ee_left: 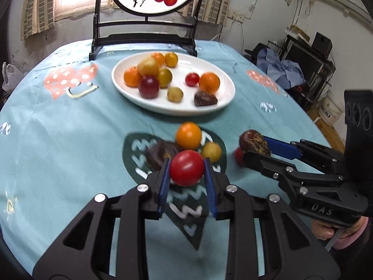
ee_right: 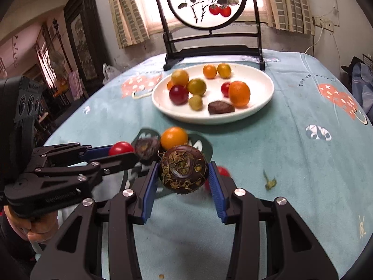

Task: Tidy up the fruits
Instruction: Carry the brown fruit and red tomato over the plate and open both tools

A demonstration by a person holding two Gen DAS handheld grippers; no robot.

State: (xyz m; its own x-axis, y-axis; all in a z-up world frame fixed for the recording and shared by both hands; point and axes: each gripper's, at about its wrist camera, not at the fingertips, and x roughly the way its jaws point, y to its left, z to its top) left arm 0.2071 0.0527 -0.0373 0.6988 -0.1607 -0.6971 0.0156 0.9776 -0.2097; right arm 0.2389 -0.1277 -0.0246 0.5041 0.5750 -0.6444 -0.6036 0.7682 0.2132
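Observation:
My left gripper (ee_left: 186, 171) is shut on a red tomato (ee_left: 186, 168), lifted just above the teal tablecloth. To its right, my right gripper (ee_right: 184, 175) is shut on a dark brown water chestnut (ee_right: 183, 169) with dry fibres on it. On the cloth beyond the tomato lie an orange fruit (ee_left: 188, 135), a small yellow fruit (ee_left: 211, 151) and another dark chestnut (ee_left: 160, 155). A red fruit (ee_right: 223, 171) lies partly hidden behind my right fingers. Further back, a white oval plate (ee_left: 130, 93) holds several orange, yellow, red and dark fruits.
A black-framed round painted screen (ee_left: 144, 35) stands on the table right behind the plate. A green stem scrap (ee_right: 270, 182) lies on the cloth to the right. The table's rounded edge falls away on the right towards cluttered furniture (ee_left: 303, 60).

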